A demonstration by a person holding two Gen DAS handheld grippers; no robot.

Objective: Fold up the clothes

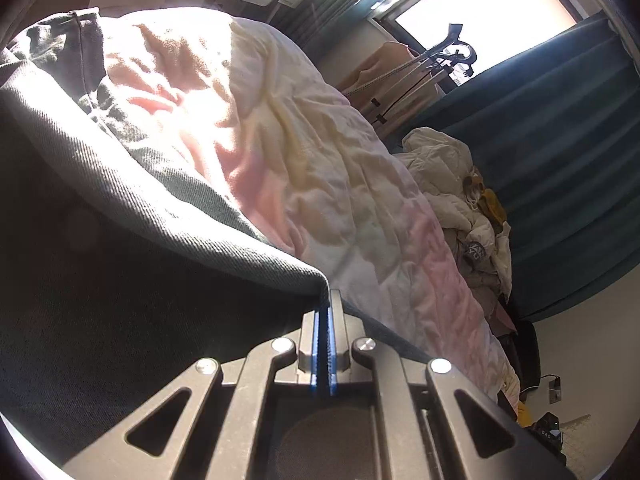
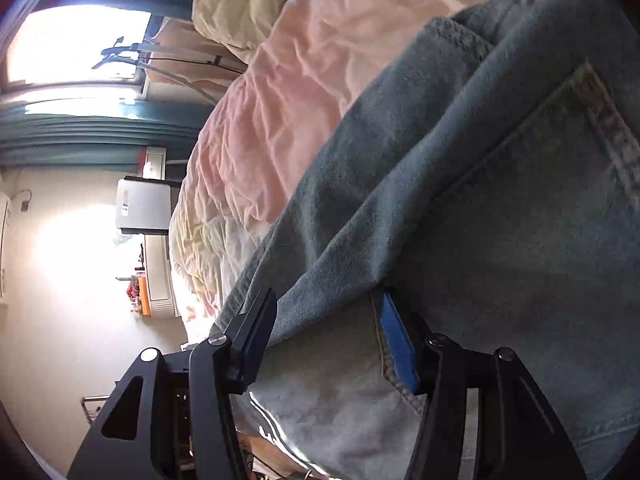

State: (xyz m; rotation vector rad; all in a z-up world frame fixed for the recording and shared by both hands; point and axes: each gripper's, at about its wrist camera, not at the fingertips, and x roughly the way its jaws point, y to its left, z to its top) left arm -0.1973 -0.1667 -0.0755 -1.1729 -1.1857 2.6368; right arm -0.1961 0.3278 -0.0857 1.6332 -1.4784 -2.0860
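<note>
Bed (image 1: 360,184): carried a wrinkled pink and cream sheet in both views.
Jeans (image 2: 460,200): lay across the bed's near edge; only the right wrist view showed the stitched back pocket (image 2: 560,184), while the left wrist view showed dark twill in shadow.
Pile of pale clothes (image 1: 460,184): sat at the bed's far end.
Right gripper (image 2: 332,344): fingers spread, denim between them.
Left gripper (image 1: 325,320): blue pads pressed together on a jeans edge.
</note>
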